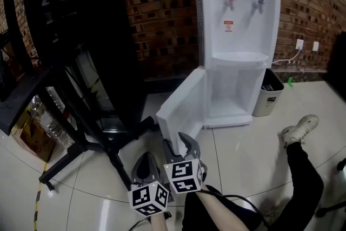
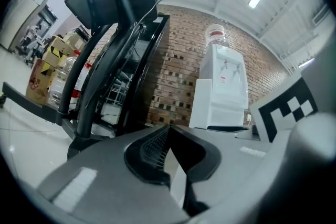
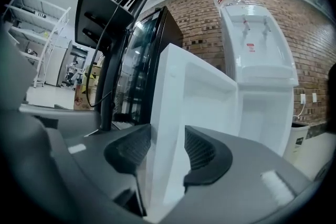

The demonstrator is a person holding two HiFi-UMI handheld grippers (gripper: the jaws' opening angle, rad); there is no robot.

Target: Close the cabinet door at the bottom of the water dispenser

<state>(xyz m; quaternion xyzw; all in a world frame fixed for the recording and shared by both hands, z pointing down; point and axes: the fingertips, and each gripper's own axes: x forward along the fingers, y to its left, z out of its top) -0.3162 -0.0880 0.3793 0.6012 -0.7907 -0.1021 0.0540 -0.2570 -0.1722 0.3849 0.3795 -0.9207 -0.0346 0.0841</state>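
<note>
The white water dispenser (image 1: 238, 35) stands against the brick wall. Its bottom cabinet door (image 1: 184, 105) is swung wide open to the left and the empty compartment (image 1: 230, 97) shows. My right gripper (image 1: 180, 144) is at the door's free edge, low by the floor. In the right gripper view the door's edge (image 3: 170, 97) lies between the open jaws of the right gripper (image 3: 163, 147), and I see no firm press from the pads. My left gripper (image 1: 146, 162) is beside it to the left, with the jaw tips of the left gripper (image 2: 168, 128) shut on nothing. The dispenser (image 2: 223, 92) is ahead of it.
A black rack on splayed legs (image 1: 81, 62) stands close to the left of the door. Water bottles (image 1: 46, 116) and a cardboard box (image 1: 30, 135) lie behind it. A small bin (image 1: 268, 93) is right of the dispenser. A person's leg and shoe (image 1: 300, 130) stretch over the tiles at right.
</note>
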